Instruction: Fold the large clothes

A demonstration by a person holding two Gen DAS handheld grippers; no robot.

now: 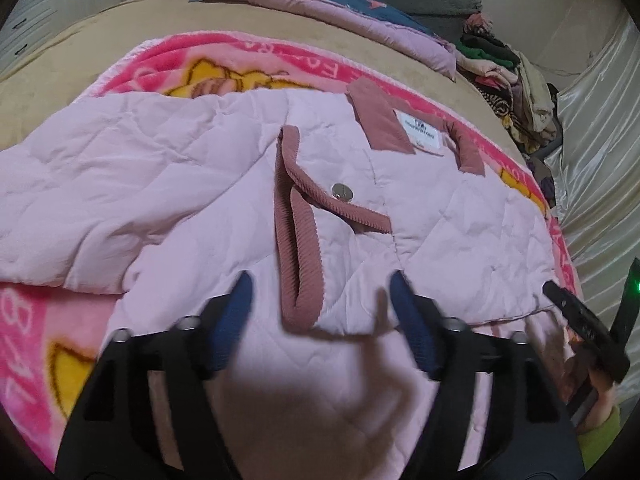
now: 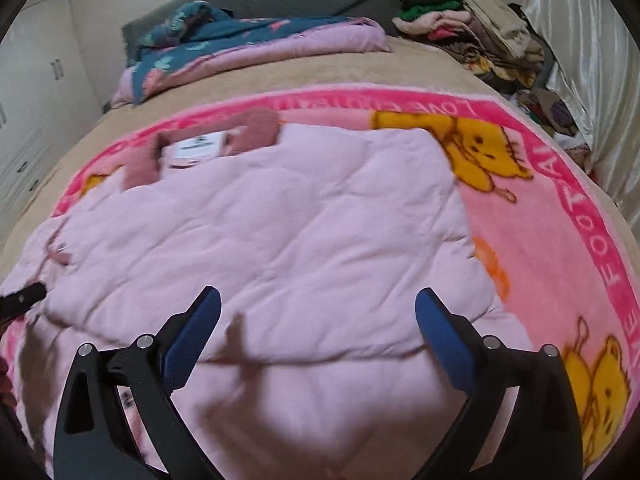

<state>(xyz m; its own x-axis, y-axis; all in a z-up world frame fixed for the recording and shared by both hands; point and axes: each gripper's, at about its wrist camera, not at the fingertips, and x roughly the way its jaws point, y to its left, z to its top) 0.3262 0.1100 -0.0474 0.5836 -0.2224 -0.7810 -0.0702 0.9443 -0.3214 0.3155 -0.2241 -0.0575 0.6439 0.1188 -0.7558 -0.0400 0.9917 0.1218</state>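
Just beyond both released grippers, left gripper (image 1: 320,300) and right gripper (image 2: 318,316), the pale pink quilted jacket (image 2: 260,220) is lying collar-far, nearer the left.

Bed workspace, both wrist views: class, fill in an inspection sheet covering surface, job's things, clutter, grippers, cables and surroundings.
Surface: tan bedspread with a bright pink fleece blanket printed with yellow bears spread on it.
Job's things: pale pink quilted jacket lying flat on the blanket, lining up; dusty-rose ribbed collar and white label at the far end.
Clutter: heap of mixed clothes; teal floral quilt with lilac backing.
Grippers: left gripper open over the ribbed placket; right gripper open above the jacket, holding nothing.
Cables: nothing seen.
Surroundings: white cupboards, shiny cream curtain.
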